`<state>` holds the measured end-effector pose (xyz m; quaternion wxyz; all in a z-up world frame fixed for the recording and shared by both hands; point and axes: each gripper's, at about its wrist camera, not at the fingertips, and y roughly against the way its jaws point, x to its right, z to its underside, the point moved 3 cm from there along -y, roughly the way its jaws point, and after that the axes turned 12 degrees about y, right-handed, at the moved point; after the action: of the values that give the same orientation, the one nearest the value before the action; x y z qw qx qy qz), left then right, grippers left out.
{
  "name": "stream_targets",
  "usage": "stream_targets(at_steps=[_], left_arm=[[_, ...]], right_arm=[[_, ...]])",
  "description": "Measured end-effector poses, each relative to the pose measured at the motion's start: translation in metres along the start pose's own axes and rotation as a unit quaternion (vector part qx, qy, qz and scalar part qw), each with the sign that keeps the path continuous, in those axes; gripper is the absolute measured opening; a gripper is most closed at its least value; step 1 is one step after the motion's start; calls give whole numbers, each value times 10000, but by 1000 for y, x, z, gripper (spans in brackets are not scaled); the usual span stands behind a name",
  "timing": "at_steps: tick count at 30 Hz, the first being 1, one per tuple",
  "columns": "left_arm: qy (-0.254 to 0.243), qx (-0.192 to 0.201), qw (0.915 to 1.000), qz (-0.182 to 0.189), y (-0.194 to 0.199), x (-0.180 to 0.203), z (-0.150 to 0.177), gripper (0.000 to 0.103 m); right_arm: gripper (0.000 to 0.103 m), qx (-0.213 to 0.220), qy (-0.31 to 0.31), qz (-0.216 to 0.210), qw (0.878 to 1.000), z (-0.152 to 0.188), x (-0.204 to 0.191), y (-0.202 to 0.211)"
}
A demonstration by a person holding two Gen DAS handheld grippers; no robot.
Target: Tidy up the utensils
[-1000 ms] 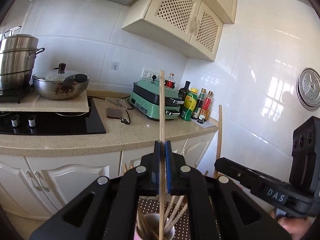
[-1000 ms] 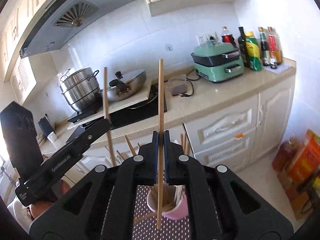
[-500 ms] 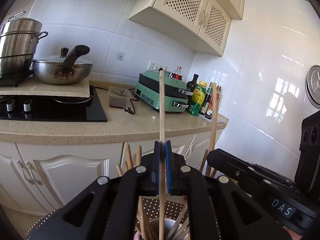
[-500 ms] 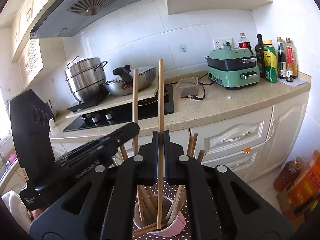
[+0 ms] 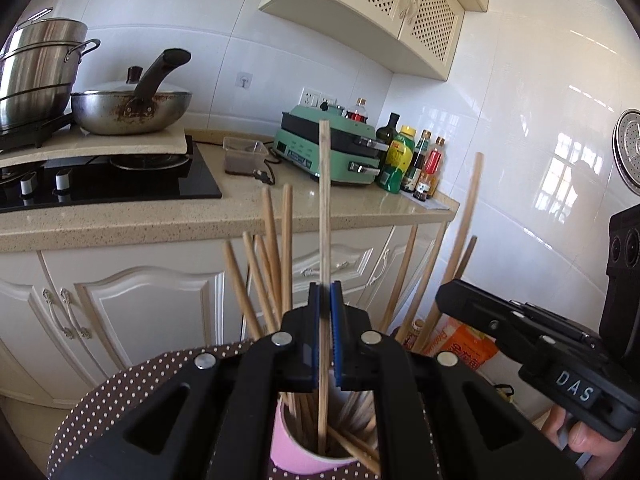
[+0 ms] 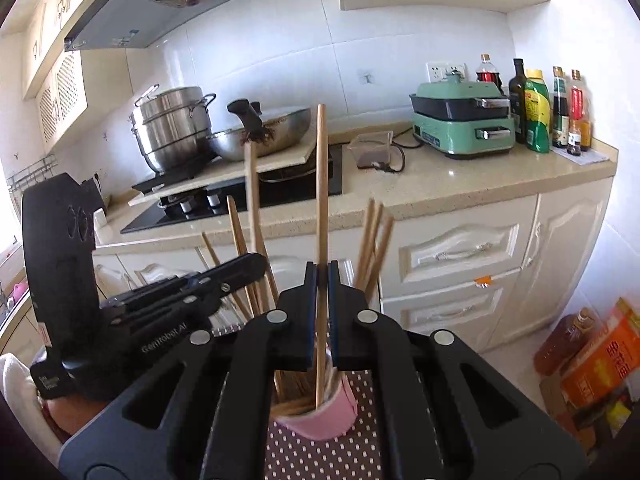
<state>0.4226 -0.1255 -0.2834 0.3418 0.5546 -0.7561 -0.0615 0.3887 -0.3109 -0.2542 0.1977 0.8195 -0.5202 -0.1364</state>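
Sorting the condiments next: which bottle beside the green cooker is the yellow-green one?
The squeeze bottle with the yellow cap, between the dark oil bottle and the thin sauce bottles; the others are dark or red.

- We see pale, matt wooden chopsticks [image 5: 325, 216], smooth and unvarnished in look.
- We see the pink cup [image 5: 298, 454] with a smooth, matt wall.
- We see brown cloth with white dots [image 5: 120, 388] under the cup.
- We see the left claw [image 5: 325, 320] in matt black plastic with ribbed blue pads and shiny metal screws.
- We see a speckled, polished stone tabletop [image 5: 120, 220].
- We see a glossy steel pot [image 6: 172, 120] and glossy white wall tiles [image 5: 520, 140].
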Motion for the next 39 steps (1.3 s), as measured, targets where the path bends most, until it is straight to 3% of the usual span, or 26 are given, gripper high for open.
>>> stream_targets(at_steps=[8,10,11,16,19,20,23,31,39], left_arm=[[-55,-297,9994,-155,13,-3,12,6],[-134,-331,9992,-188,18,-1,12,19],[-160,-334,9991,-214,21,0,12,32],[-320,-384,9983,-296,35,6,7,35],[-348,-377,9979,-406,49,10,2,46],[-343,-358,9979,-412,53,11,0,48],[-357,-348,9975,-496,69,16,-7,57],[-590,-201,9975,-337,126,33,-27,65],[-1003,73,9948,-174,212,51,-43,70]], right_arm=[[6,-363,-239,-71,9990,25,-5,10],[6,-434,-233,-88,9987,29,-8,10],[6,-497,-253,-107,9984,32,-10,10],[6,-676,-404,-215,9967,37,-13,8],[7,-741,-538,-238,9955,35,-13,13],[13,-778,-601,-232,9949,33,-14,16],[55,-665,-669,-150,9954,26,-17,32],[58,-365,-601,242,9972,-7,-43,92],[75,-239,-184,1396,9897,-51,-97,181]])
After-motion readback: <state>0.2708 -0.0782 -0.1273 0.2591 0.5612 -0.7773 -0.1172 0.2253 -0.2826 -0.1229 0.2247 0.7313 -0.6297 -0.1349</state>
